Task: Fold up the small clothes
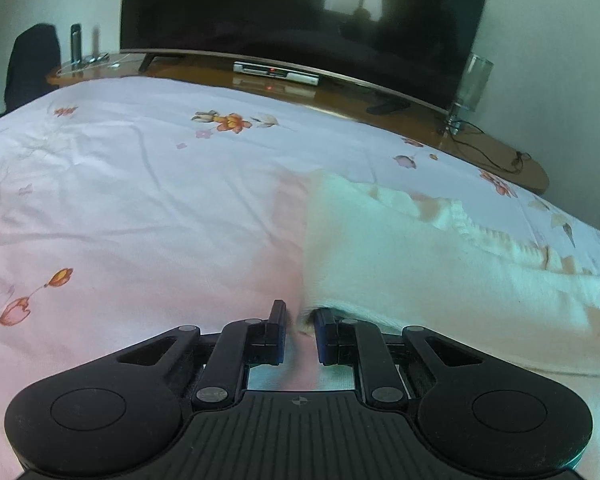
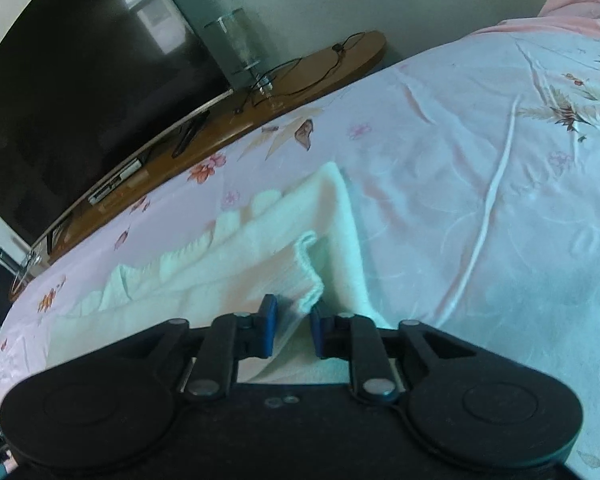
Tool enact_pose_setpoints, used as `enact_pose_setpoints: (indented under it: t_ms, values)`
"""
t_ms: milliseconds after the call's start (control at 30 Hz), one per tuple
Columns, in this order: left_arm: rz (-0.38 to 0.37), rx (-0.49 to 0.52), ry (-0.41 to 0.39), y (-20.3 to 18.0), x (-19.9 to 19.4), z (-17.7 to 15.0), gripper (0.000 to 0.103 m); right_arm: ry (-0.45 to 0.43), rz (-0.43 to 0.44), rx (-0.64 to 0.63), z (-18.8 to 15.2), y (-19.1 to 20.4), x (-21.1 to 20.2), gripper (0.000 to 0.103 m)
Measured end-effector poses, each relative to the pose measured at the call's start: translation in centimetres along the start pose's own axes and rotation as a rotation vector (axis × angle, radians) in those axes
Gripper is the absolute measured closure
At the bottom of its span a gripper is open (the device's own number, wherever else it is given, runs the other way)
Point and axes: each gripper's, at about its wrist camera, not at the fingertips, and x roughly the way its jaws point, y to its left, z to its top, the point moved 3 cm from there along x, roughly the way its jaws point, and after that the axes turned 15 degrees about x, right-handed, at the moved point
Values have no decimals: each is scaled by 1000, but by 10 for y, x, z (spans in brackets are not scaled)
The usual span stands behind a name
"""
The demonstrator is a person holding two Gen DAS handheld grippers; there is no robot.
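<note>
While the white garment (image 1: pixel 400 248) lies spread on the floral bed sheet (image 1: pixel 120 184), both near corners are best lifted together and level, so that the fold lands square. The left tool (image 1: pixel 300 320) is held low and roughly level, jaws narrow, a corner apparently pinched between them. The right tool (image 2: pixel 294 316) is angled leftward, jaws narrow around the ribbed cuff (image 2: pixel 308 276).
</note>
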Motion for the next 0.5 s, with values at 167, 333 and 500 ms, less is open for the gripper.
enact_pose_setpoints:
  t_ms: [167, 333, 500]
  values:
    - [0, 12, 9, -3, -1, -5, 88, -60, -47, -62, 1, -3, -13, 97]
    - [6, 58, 27, -5, -9, -3, 88, 0, -108, -159, -8, -2, -6, 95]
    - [-15, 42, -11, 2, -34, 9, 88, -99, -76, -140, 7, 7, -30, 77]
